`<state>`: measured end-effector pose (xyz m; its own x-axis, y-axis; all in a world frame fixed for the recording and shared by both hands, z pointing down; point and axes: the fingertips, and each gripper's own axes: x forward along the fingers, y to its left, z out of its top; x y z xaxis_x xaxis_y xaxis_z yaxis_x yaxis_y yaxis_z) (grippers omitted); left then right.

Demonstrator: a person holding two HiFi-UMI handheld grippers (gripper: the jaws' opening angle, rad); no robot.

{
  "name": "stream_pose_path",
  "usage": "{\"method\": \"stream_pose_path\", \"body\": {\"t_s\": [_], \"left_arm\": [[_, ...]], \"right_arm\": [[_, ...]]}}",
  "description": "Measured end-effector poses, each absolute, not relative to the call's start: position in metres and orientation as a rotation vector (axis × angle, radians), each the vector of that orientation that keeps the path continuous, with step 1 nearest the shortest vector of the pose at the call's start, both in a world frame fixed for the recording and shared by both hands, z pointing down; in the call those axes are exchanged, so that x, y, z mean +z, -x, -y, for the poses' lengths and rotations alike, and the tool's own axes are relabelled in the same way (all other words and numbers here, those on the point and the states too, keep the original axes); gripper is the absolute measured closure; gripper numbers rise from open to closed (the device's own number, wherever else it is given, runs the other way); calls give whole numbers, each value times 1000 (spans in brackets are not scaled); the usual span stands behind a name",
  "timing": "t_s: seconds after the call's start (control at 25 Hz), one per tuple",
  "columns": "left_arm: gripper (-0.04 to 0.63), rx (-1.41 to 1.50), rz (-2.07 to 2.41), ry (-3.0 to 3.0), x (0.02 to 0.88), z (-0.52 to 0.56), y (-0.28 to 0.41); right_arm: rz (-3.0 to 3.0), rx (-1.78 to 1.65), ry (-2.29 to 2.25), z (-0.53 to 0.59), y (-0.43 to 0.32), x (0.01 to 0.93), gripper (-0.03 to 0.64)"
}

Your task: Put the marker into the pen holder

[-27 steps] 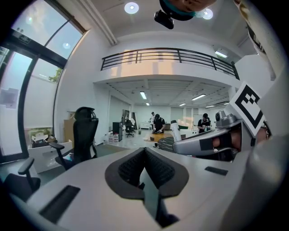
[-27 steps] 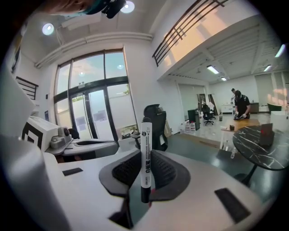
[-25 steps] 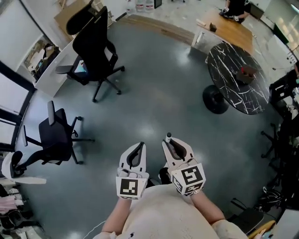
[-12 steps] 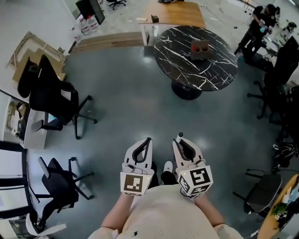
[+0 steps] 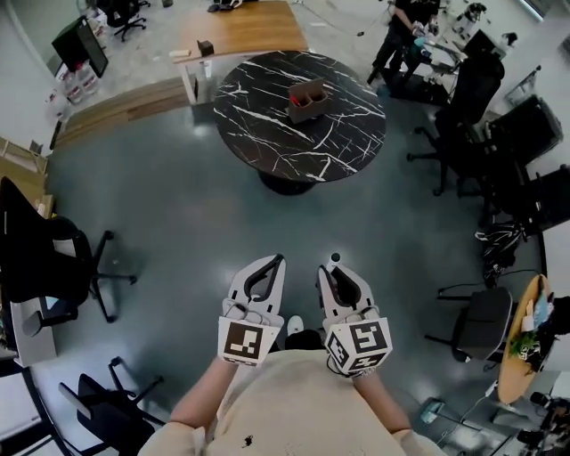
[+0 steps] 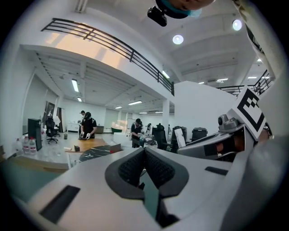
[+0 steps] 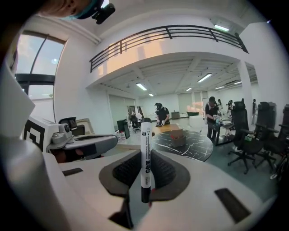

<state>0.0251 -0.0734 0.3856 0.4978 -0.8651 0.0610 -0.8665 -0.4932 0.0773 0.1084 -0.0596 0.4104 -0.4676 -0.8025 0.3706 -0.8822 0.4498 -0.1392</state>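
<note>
My right gripper (image 5: 336, 270) is shut on a white marker (image 7: 145, 158) with black ends, which stands upright between the jaws; its black cap (image 5: 335, 259) pokes out past the jaw tips in the head view. My left gripper (image 5: 270, 268) is shut with nothing between its jaws (image 6: 144, 168). Both are held close to the person's body, side by side, above the grey floor. A brown pen holder (image 5: 306, 100) stands on the round black marble table (image 5: 258, 116) far ahead; the same brown pen holder (image 7: 177, 135) shows in the right gripper view.
Black office chairs stand at the left (image 5: 40, 263) and at the right (image 5: 476, 98). A wooden desk (image 5: 240, 27) lies beyond the round table. People (image 5: 403, 22) work at the back right. Grey floor (image 5: 178, 223) lies between me and the table.
The view has swung round: the round table with the pen holder has shifted from the upper right to the upper middle. Both grippers keep their pose, the marker still held.
</note>
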Motion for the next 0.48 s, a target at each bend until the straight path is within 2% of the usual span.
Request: {"method": "stream_pose_path", "body": {"t_s": [0.48], "left_arm": [[587, -56, 1407, -2663, 374, 137, -36]], "right_arm": [[2354, 449, -1638, 116, -127, 397, 540]]}}
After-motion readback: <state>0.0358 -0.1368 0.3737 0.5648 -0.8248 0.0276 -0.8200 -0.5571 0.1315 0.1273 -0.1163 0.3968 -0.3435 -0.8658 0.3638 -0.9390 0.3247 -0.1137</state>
